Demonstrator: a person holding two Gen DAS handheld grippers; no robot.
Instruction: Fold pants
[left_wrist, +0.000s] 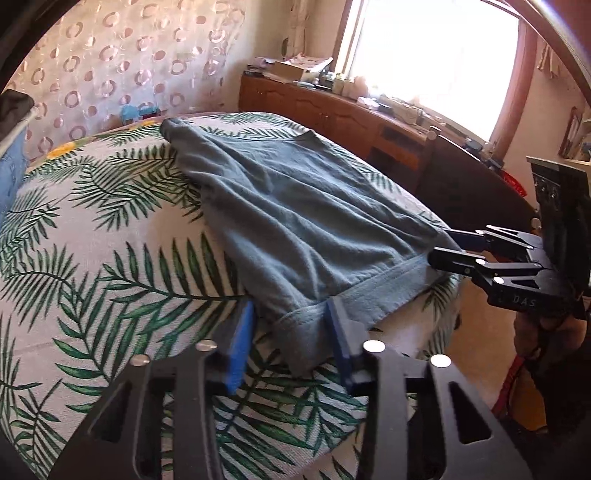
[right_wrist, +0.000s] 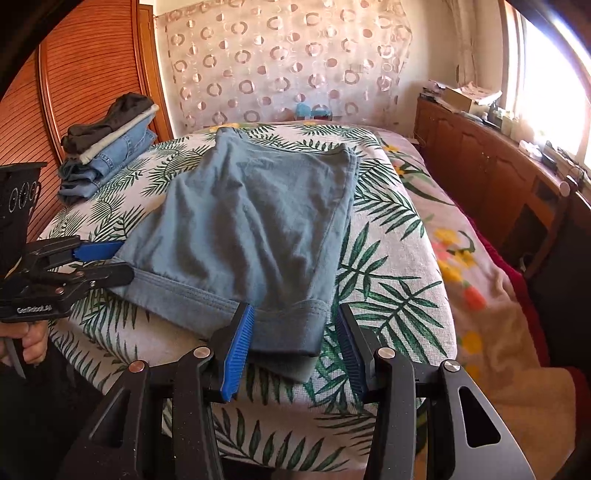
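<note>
Pants (right_wrist: 255, 218): blue-grey, lying flat on the bed (right_wrist: 399, 258), centre of both frames, legs apparently stacked one on the other. Hem end nearest you at lower centre, far end toward the curtain at the top.

Left hand-held gripper (left_wrist: 291, 332): jaws apart, straddling one hem corner at lower centre of the left wrist view. The cloth lies between the blue pads (left_wrist: 242, 347) but is not pinched.

Right hand-held gripper (right_wrist: 295, 343): jaws likewise apart around the other hem corner, lower centre of the right wrist view. The dark cuff sits between the pads, unclamped.

Step in hand, as I judge it: take both hem corners, then carry them up toward the far end to halve the length.

Notes for you:
- Push each gripper a touch deeper before closing, so that the pads bite every layer of cuff and not just the top one.
- Close both together. Uneven grips would skew the fold.
- Lift only enough to clear the cloth beneath, keep the hem taut between your hands, and travel straight up the frame.
- There are wrinkles mid-leg. A light pull toward you before lifting should flatten them.

A stack of folded clothes (right_wrist: 107, 147) sits at upper left of the right wrist view, well apart from the pants.
</note>
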